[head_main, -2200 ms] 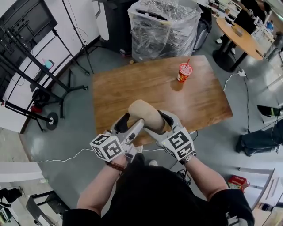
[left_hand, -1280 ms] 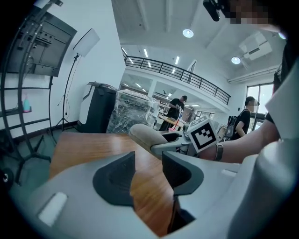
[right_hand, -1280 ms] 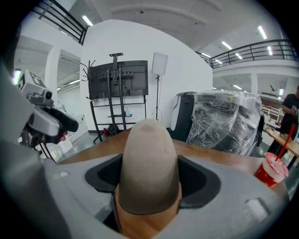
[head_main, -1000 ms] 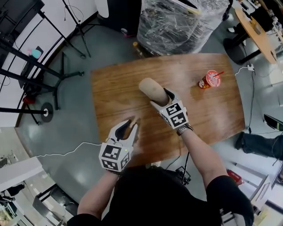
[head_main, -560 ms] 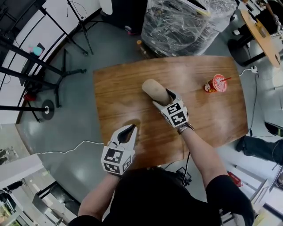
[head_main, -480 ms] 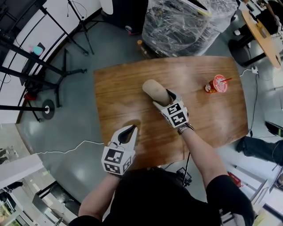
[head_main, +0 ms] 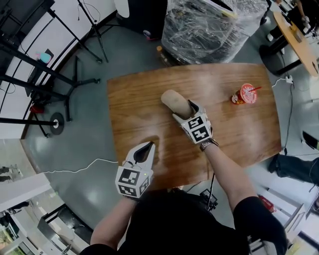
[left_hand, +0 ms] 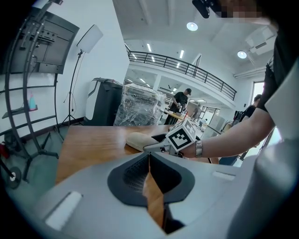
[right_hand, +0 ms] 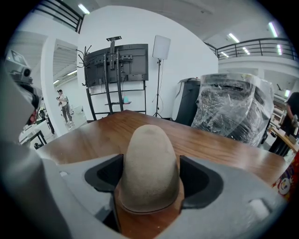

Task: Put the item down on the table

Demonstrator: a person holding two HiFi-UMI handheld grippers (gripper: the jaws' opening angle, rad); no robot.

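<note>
Beige item (head_main: 174,100) | clamped by right gripper (head_main: 187,107) at middle of wooden table (head_main: 134,94) | left gripper (head_main: 149,145): jaws together, empty, near table's front edge

Red cup (head_main: 244,93) w/ straw stands upright. Plastic-wrapped bin (head_main: 214,27) beyond it. Black monitor rack (head_main: 22,15) far left.

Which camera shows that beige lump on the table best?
The right gripper view: the beige lump fills the middle, between the right gripper's jaws. The head view shows it small from above, its near end covered by that gripper. The left gripper view shows it far off, partly hidden.
</note>
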